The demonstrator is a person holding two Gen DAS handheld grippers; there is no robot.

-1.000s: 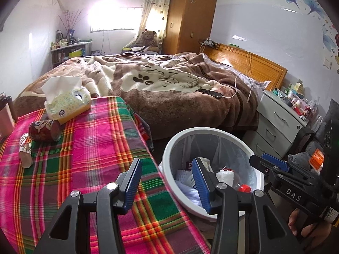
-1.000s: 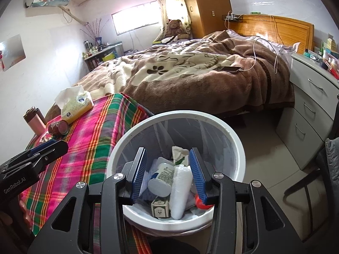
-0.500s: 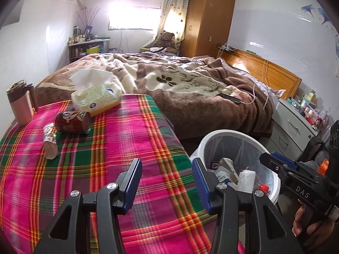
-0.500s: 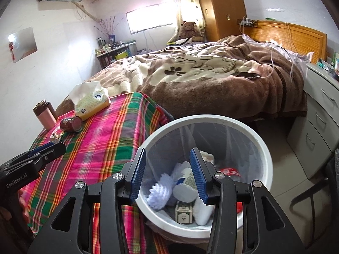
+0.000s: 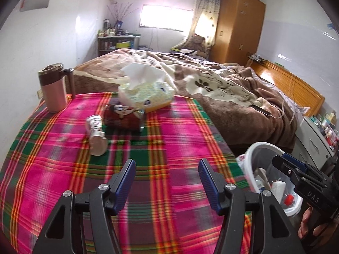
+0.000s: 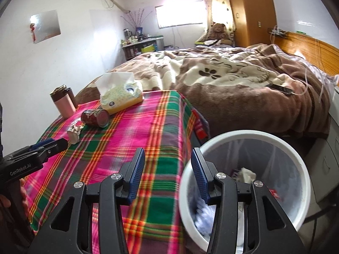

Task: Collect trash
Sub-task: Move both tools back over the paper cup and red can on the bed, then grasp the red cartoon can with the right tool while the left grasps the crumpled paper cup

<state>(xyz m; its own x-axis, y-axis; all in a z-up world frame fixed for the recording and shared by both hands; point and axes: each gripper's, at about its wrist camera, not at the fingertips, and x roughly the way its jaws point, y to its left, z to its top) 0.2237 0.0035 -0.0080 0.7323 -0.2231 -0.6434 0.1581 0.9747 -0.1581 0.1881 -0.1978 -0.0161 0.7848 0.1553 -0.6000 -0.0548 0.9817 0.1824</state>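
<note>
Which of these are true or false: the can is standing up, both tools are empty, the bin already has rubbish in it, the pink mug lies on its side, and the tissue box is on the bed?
1. The can stands upright. False: it lies on its side on the plaid cloth.
2. Left tool and right tool are open and empty. True.
3. The white bin holds rubbish. True.
4. The pink mug lies on its side. False: it stands upright.
5. The tissue box is on the bed. False: it sits on the plaid cloth.
</note>
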